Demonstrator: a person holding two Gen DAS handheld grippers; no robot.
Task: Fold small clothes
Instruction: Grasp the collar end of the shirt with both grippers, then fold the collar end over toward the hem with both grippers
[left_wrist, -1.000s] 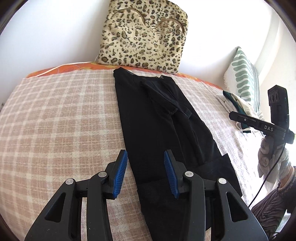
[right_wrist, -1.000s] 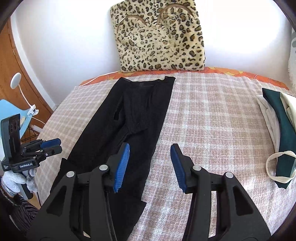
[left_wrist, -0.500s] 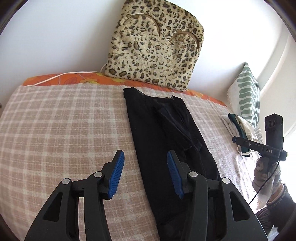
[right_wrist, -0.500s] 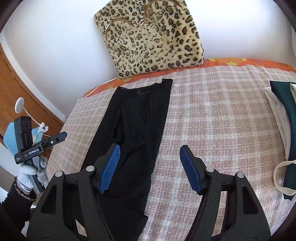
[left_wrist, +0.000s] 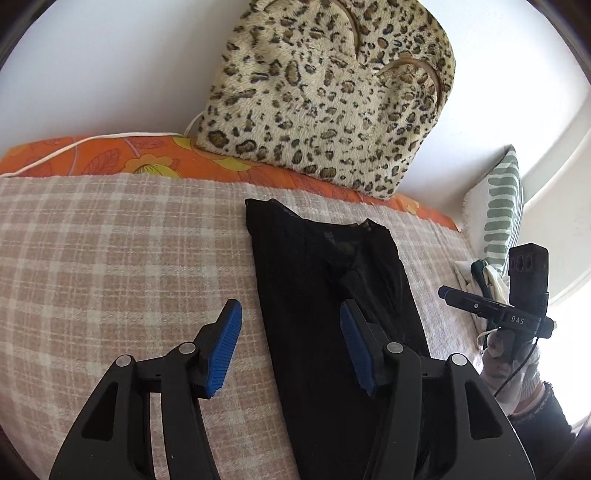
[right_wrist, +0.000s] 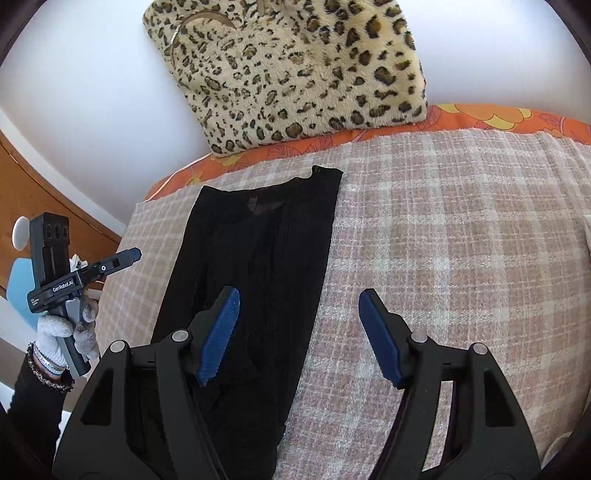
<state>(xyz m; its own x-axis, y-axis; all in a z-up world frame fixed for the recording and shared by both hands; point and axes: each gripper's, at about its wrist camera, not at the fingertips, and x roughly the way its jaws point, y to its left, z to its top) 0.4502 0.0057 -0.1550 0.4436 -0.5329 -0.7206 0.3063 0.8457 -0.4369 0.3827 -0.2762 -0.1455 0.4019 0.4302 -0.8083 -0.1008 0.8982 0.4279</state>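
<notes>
A black garment (left_wrist: 332, 295) lies flat and lengthwise on the checked bed cover, folded into a long strip, its far edge near the leopard cushion. It also shows in the right wrist view (right_wrist: 258, 266). My left gripper (left_wrist: 290, 343) is open and empty above the garment's left edge. My right gripper (right_wrist: 299, 332) is open and empty above the garment's right edge. Each gripper also shows in the other's view, the right one (left_wrist: 495, 308) and the left one (right_wrist: 85, 271), both held above the bed.
A leopard-print cushion (left_wrist: 325, 96) leans on the wall at the bed's far end. A green striped pillow (left_wrist: 502, 218) and a pile of white and green clothes (left_wrist: 476, 273) lie at the right. The checked cover (right_wrist: 461, 240) spreads out to both sides.
Both grippers have moved forward along the garment toward its far end and tilted up. The right gripper's jaws have opened wider.
</notes>
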